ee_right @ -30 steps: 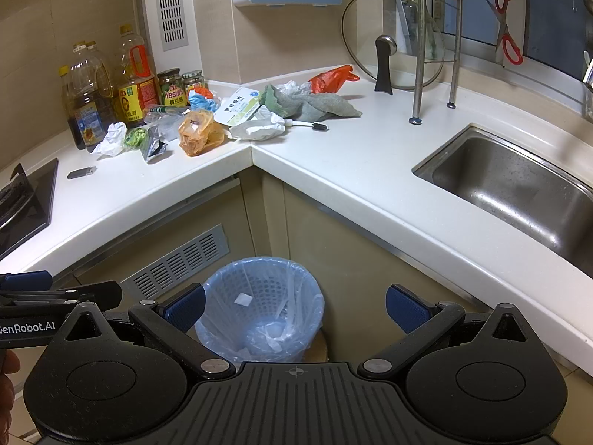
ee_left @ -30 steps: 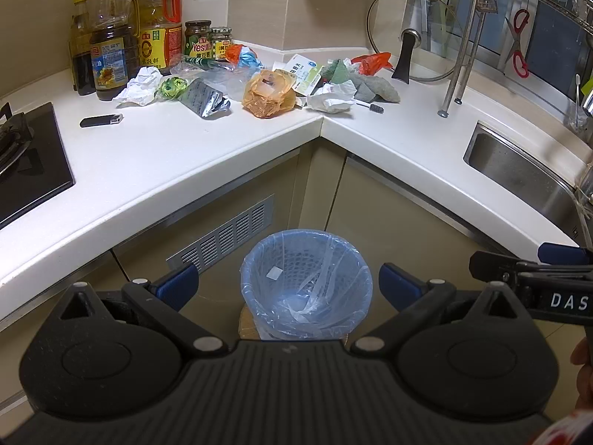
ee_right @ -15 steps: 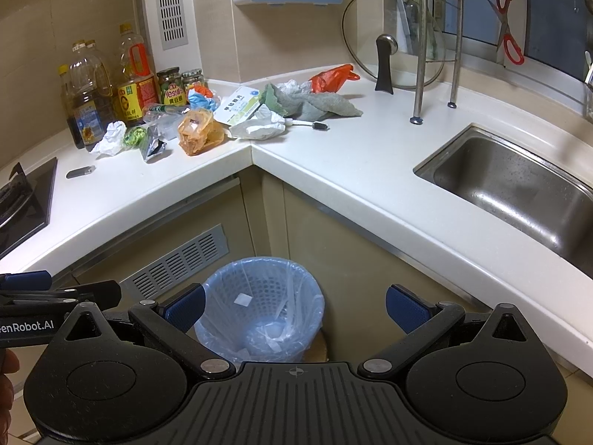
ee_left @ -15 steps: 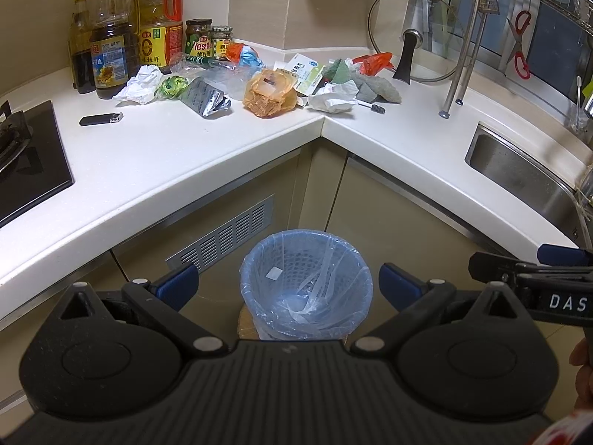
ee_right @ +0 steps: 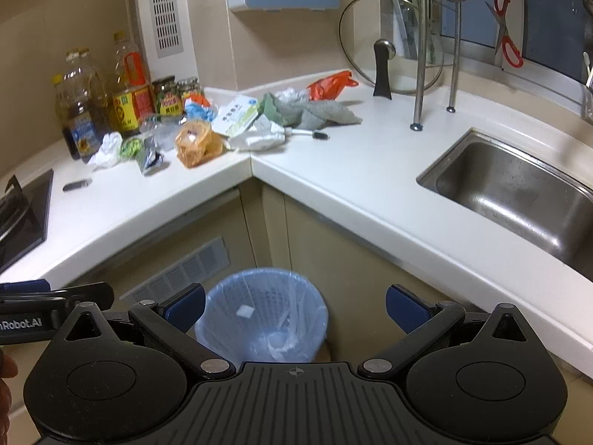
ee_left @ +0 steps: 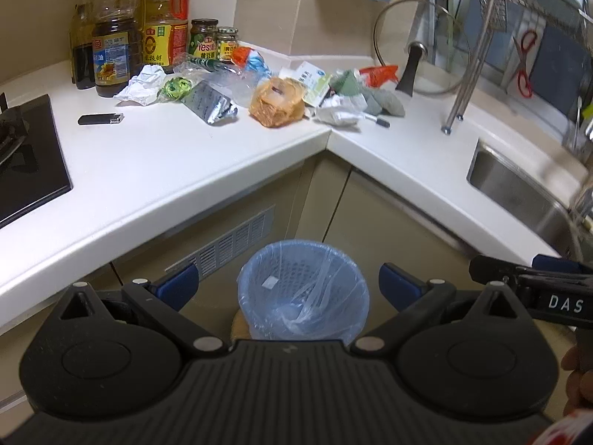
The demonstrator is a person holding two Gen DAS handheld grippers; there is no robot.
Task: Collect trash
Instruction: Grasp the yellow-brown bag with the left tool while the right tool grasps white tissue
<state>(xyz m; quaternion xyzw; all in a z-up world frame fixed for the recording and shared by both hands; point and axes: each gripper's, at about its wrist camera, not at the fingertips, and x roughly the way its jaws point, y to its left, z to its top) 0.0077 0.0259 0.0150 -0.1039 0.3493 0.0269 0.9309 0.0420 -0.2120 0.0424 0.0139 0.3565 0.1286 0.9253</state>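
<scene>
Nothing much has moved since a second ago, just a tiny drift of both views. Left claw (ee_left: 285,285) and right claw (ee_right: 294,306) hang wide open with nothing in them, both parked right above the lined bin (ee_left: 303,291) on the floor. Bin looks basically empty, maybe a scrap or two at the bottom, hard to tell through the plastic. All the trash sits far ahead of the claws on the counter (ee_left: 178,159): orange bag (ee_left: 276,105), crumpled paper (ee_left: 142,83), foil packet (ee_left: 209,104), red wrapper (ee_right: 331,83). So pretty much everything is left to do.
</scene>
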